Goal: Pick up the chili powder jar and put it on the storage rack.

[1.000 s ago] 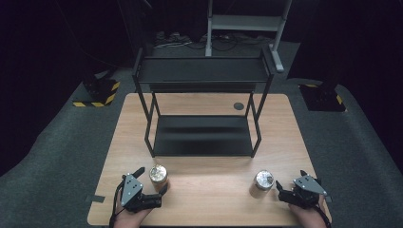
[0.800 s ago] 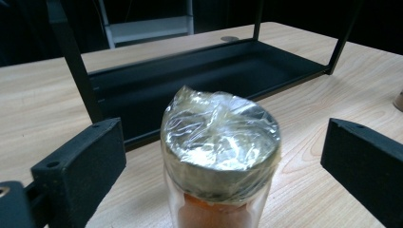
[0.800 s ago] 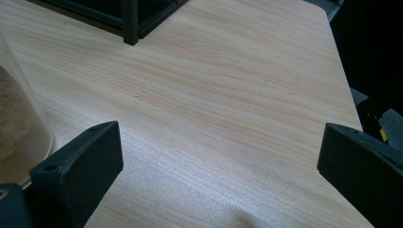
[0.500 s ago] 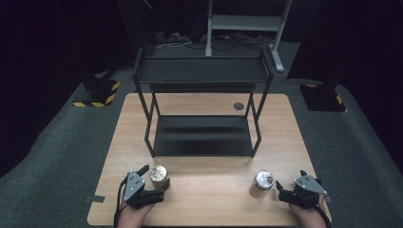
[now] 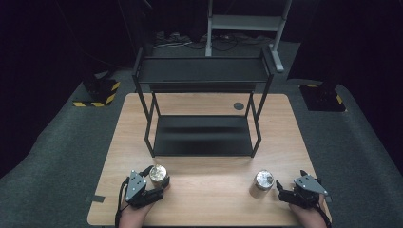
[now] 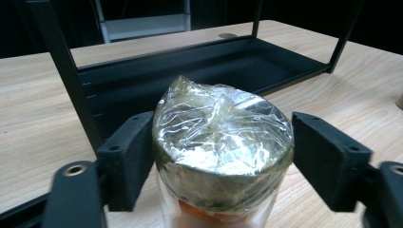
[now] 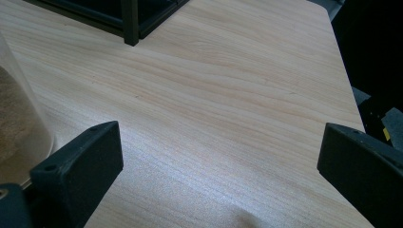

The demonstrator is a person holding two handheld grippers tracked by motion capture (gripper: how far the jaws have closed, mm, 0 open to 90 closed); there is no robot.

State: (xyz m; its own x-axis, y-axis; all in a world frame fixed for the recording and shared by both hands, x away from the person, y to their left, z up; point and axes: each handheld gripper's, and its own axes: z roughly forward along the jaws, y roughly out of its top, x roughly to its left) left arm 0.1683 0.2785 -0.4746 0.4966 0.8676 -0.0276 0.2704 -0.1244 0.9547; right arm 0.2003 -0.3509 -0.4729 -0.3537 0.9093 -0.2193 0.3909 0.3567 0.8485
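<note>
From the high view, the left gripper sits at the near left of the wooden counter, its jaws around a film-covered jar. A second jar stands near right, just left of the right gripper. A black two-tier rack fills the middle and far counter, beyond both jars.

In the left gripper view, the jaws have just been closing on the jar; the left pad touches its side, the right stands just off it. The rack's post rises just behind.

In the right gripper view, the jaws stand wide over bare counter, the second jar at their left and a rack leg far ahead.
</note>
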